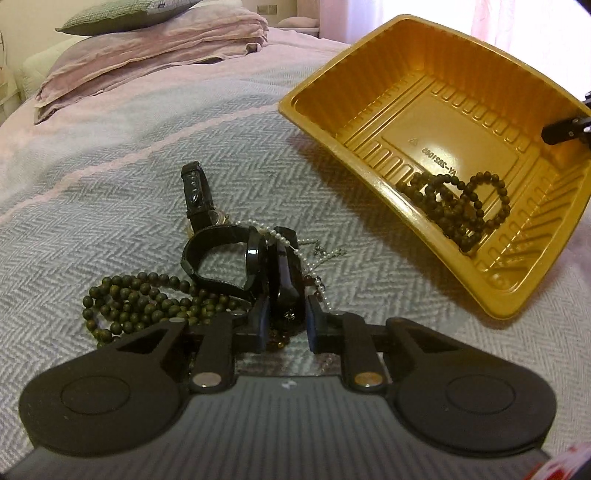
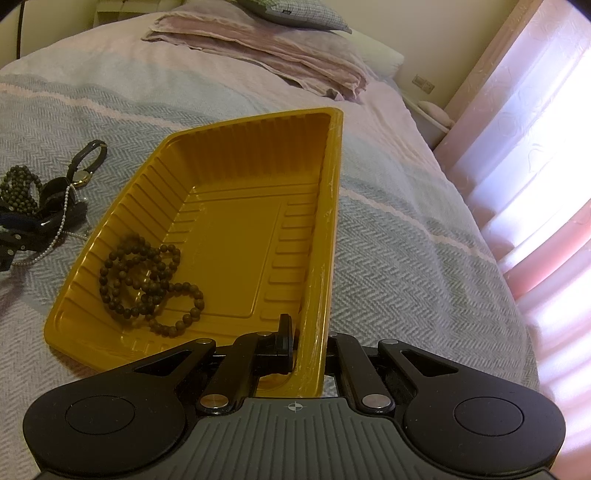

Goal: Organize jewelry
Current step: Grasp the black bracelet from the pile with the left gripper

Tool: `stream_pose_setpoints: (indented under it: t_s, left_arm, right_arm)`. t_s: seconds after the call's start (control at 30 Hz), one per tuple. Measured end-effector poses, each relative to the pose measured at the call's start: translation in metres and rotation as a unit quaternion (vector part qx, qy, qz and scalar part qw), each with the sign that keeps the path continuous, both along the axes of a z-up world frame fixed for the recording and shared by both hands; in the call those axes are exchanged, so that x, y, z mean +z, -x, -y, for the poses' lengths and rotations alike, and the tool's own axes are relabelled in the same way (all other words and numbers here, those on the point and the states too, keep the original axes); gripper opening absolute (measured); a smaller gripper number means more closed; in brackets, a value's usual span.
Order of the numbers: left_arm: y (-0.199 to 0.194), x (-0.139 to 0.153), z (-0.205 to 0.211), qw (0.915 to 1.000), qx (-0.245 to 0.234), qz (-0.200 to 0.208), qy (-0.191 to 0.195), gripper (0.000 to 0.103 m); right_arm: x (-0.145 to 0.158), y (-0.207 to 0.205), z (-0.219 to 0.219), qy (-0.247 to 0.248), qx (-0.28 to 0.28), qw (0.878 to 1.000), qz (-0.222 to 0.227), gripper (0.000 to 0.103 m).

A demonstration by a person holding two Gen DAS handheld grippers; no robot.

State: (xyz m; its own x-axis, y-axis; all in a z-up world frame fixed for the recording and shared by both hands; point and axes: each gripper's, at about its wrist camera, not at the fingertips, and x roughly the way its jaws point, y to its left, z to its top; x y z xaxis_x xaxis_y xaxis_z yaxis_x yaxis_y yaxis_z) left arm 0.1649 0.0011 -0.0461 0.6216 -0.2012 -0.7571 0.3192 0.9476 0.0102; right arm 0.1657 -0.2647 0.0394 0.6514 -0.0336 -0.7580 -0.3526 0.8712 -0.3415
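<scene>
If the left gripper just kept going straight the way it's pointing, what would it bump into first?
Almost at once, the left gripper would meet the black watch already standing between its fingers, with the pearl strand draped over it. Beyond lies the rest of the jewelry pile on the bedspread; exact depth is hard to judge.

- Bedspread (image 1: 122, 192) left of and beyond the jewelry pile: bare, wide open for a pass.
- Pile itself is tangled: green bead strand (image 1: 147, 302), black watch (image 1: 229, 258), pearl chain (image 1: 295, 247) draped across it, second strap watch (image 1: 197, 195) standing upright behind.
- Gold tray (image 1: 369, 158) sits tilted to the right of the pile; narrow strip of cloth between them.
- Tray floor mostly free; dark bead bracelets (image 2: 151, 284) fill one end.
- Folded sheets (image 2: 280, 55) and pillow (image 1: 122, 16) block the far end, probably well apart.
</scene>
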Motion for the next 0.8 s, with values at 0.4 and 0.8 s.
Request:
stream_pose_setpoints:
  t_s: [0.4, 0.8]
  left_arm:
    - [0.050, 0.019, -0.023, 0.9993, 0.002, -0.028, 0.025, 0.018]
    - [0.036, 0.010, -0.011, 0.9995, 0.014, -0.012, 0.025, 0.020]
  right_arm:
    - [-0.002, -0.001, 0.001, -0.002, 0.000, 1.000, 0.001, 0.004]
    - [-0.002, 0.000, 0.000, -0.002, -0.002, 1.000, 0.001, 0.004]
